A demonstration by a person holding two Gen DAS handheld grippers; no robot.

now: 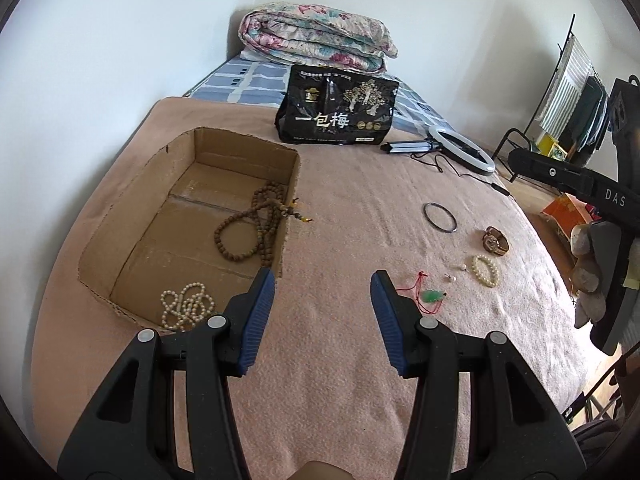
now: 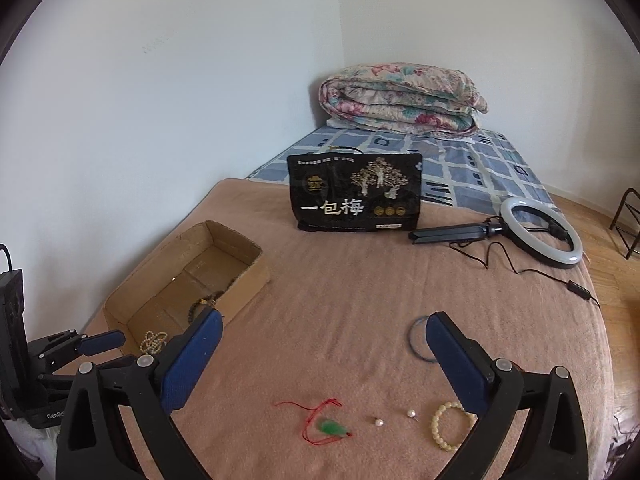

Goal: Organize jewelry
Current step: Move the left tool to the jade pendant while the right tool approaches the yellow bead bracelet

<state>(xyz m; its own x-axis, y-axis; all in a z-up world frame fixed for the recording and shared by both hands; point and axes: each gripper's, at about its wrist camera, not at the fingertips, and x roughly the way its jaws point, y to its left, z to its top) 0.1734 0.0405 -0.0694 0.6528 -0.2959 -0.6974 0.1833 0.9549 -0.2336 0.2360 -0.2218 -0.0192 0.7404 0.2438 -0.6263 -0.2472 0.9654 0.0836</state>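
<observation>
Landmark: open brown cardboard box (image 1: 192,216) at left of the pink blanket-covered bed (image 1: 340,380). Inside it, two strands: a white pearl necklace (image 1: 186,306) at the near end and a long brown wooden bead strand (image 1: 256,232) against the right wall, its tassel end hanging over the rim. Left tongs (image 1: 322,292) hover just right of the box's near corner, jaws apart, nothing between. Right of the box, loose on the blanket: one green pendant on red cord (image 2: 330,426), two small pearl earrings (image 2: 394,418), one cream bead bracelet (image 2: 448,426), one dark thin bangle (image 1: 440,218), one brown-strap watch (image 1: 496,241). Right tongs (image 2: 324,344) hang above the pendant and earrings, jaws wide, empty. Judged handling: all light; cord limp, pinch at the pendant body; earrings tiny, likely to roll or slip, need a fingertip pinch; bracelet floppy, take one side; bangle stiff, grip across the rim. Six pieces remain outside the box.
</observation>
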